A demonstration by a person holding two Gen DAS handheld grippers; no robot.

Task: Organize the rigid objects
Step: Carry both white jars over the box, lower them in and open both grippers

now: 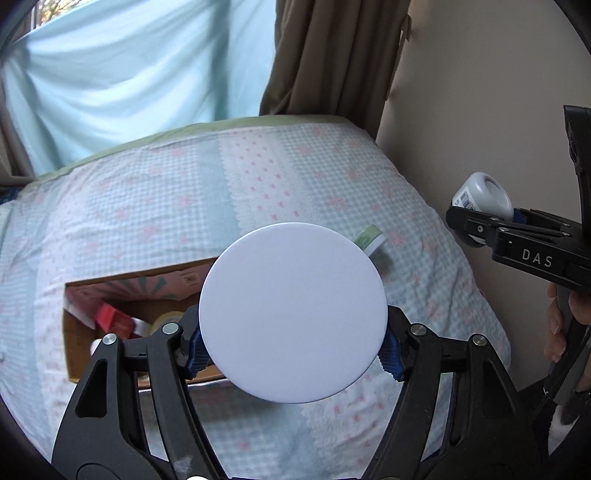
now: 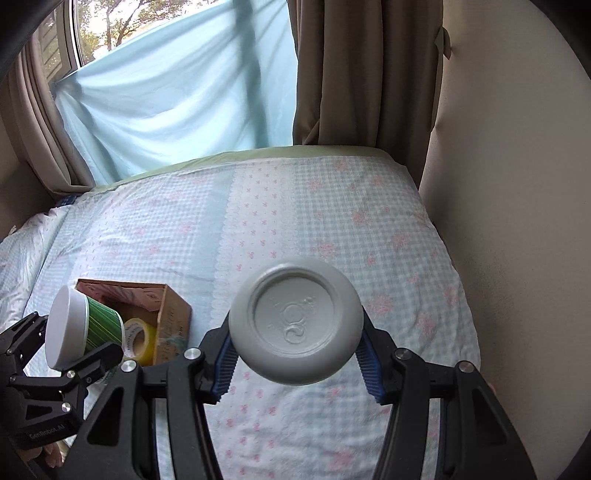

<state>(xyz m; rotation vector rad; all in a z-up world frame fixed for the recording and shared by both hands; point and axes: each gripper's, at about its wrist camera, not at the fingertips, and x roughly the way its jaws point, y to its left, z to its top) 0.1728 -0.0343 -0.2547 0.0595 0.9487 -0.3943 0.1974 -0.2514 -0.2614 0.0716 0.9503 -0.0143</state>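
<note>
a green-banded jar [image 2: 83, 326] is clamped by the left gripper [image 1: 293, 345], a grey bottle [image 2: 295, 321] by the right gripper [image 2: 295, 363]; both should be lowered level into the cardboard box [image 2: 173, 314].

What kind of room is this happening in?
Most likely a bedroom: a bed with a gingham floral bedspread, brown curtains by a window, and a cardboard box of household items resting on the bed.

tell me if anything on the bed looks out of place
One thing: a green-and-white container lies tipped on the quilt, outside the cardboard box that holds the other items. Nothing looks spilled or damaged.
</note>
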